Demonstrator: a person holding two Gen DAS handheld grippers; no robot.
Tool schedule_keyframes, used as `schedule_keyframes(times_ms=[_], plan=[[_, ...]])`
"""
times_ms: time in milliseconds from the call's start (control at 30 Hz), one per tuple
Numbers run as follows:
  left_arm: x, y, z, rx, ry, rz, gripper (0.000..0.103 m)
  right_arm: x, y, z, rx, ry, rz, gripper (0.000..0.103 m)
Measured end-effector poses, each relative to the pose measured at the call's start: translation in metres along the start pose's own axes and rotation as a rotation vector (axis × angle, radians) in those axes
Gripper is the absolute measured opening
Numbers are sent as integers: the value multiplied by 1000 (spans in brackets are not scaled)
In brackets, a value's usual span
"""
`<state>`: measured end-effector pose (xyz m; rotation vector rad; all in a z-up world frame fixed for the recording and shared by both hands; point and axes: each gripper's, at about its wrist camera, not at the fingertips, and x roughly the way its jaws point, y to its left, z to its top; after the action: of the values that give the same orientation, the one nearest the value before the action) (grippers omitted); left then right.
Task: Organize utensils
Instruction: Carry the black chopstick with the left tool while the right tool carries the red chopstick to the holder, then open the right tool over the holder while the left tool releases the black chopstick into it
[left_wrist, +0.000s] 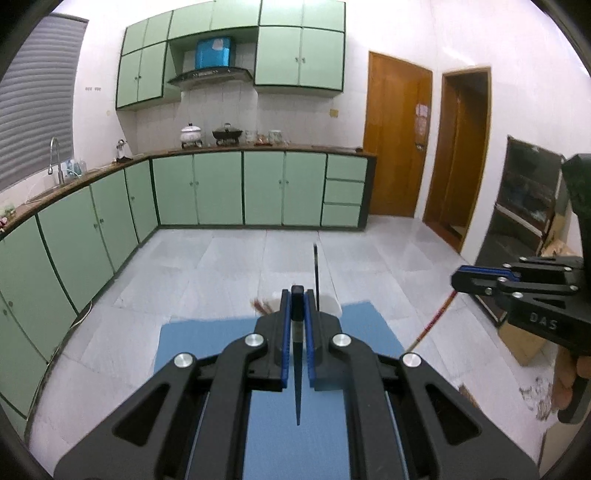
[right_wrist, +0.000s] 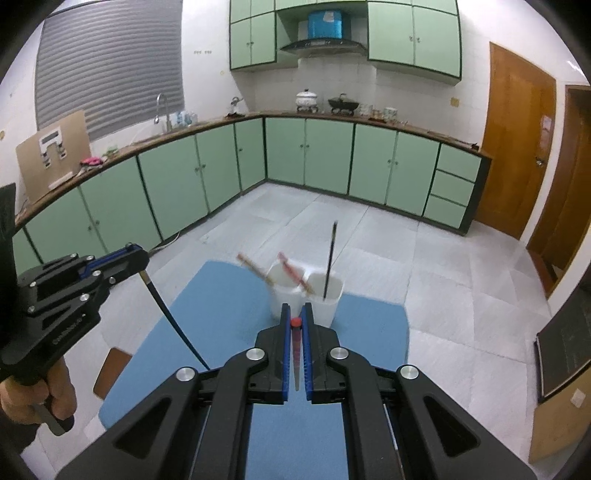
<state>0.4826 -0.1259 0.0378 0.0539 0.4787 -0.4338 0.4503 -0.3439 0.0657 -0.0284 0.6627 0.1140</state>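
Both views are evenly and fairly brightly lit indoors, with soft shadows and a pale sheen on the floor tiles (left_wrist: 229, 258). Fisheye distortion bends the cabinets (right_wrist: 207, 173) and darkens the corners. The red chopsticks (right_wrist: 291, 271) are motion-blurred.

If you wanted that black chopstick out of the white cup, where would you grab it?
Grip the black chopstick on its bare upper shaft, coming down from above. It stands nearly upright in the white cup, whose wall hides its lower end.
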Motion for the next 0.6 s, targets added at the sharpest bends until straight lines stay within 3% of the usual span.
schedule_keyframes(times_ms=[333,600], plan=[[56,4,83,-56,-87,19,6,41,-34,74,58,-30,-39,6],[108,-4,99,-25,-116,45,6,95,-46,96,46,-25,-66,6]])
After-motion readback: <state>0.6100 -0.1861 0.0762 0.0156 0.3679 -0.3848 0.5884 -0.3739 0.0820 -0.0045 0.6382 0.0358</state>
